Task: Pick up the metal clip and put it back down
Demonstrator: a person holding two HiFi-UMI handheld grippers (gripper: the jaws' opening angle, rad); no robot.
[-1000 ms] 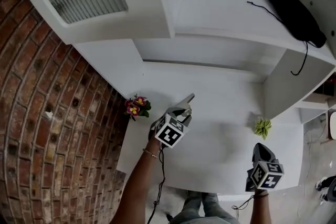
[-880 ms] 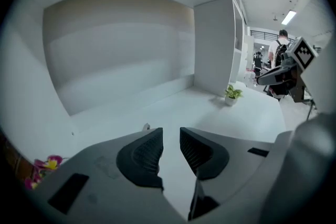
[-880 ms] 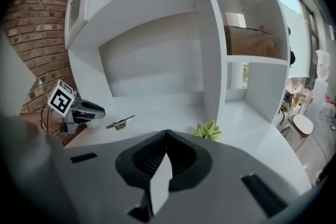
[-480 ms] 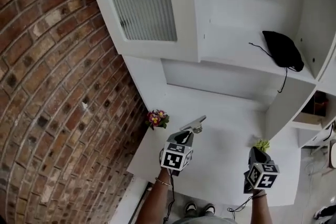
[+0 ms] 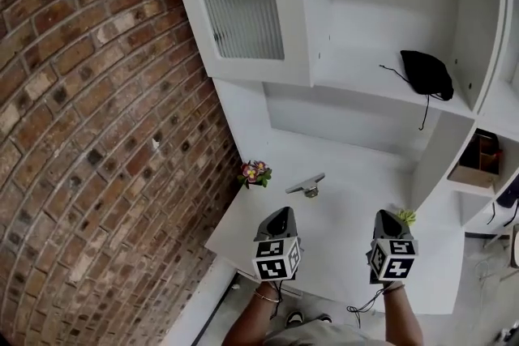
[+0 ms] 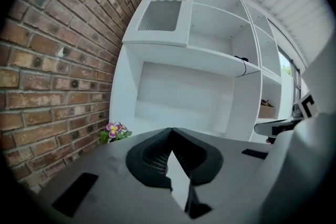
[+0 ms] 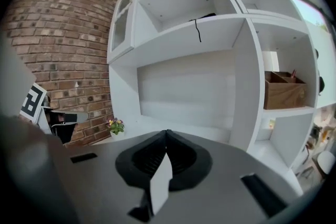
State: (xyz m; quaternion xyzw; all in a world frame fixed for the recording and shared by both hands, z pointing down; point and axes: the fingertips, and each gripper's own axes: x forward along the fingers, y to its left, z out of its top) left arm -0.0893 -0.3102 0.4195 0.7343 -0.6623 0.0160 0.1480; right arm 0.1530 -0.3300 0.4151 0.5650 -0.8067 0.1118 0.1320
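The metal clip lies by itself on the white desk, a little right of the small flower pot. My left gripper hovers nearer the desk's front edge, short of the clip and apart from it, jaws shut on nothing. In the left gripper view its jaws meet at the tip and the gripper body hides the clip. My right gripper is level with the left one, further right, also shut and empty. Neither gripper view shows the clip.
A brick wall runs along the left. White shelving rises behind the desk, with a black pouch on a shelf and a brown box in a right compartment. A small green plant sits by the right upright.
The clip was at the left gripper's tip above the desk; now it lies on the desk and the left gripper has drawn back toward the front edge. The head view has tilted up.
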